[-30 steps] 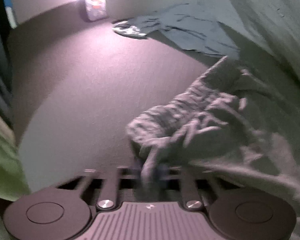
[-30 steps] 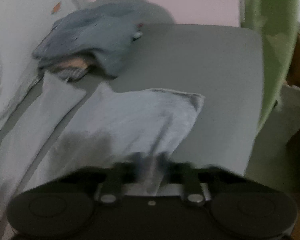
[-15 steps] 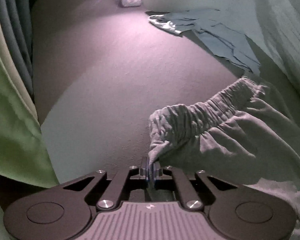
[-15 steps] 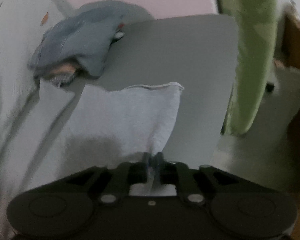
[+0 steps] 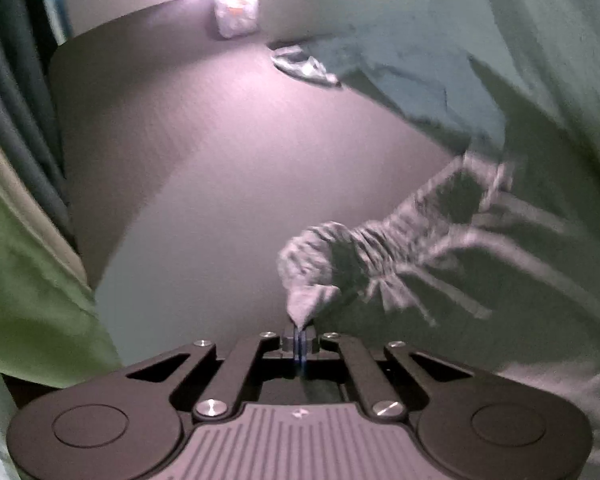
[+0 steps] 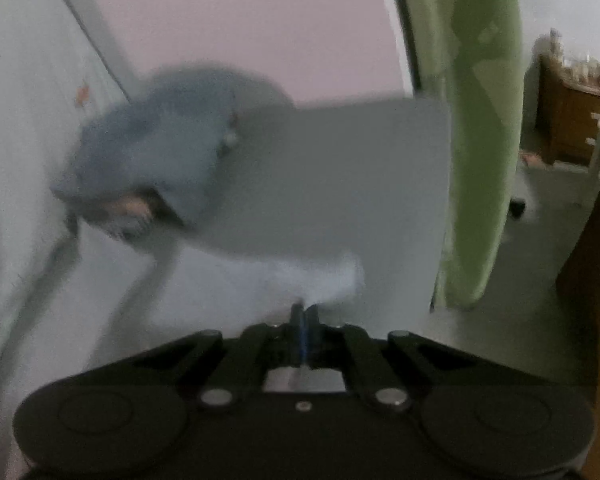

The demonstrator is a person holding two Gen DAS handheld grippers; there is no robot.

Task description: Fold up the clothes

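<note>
The pale shorts (image 5: 380,248) hang stretched between the two pairs of tongs above the grey surface (image 5: 228,168). Their gathered elastic waistband runs up and to the right from the left tongs (image 5: 300,334), which are pinched tight on one waistband corner. In the right wrist view the right tongs (image 6: 304,314) are closed the same way on a corner of the shorts (image 6: 324,280), though that view is blurred. A crumpled blue garment (image 5: 412,76) lies farther back on the surface, near the pale sheet (image 5: 548,60) along its side. A white bag (image 5: 236,12) stands at the far edge under bright glare. A green curtain (image 6: 476,160) hangs beside the surface.
</note>
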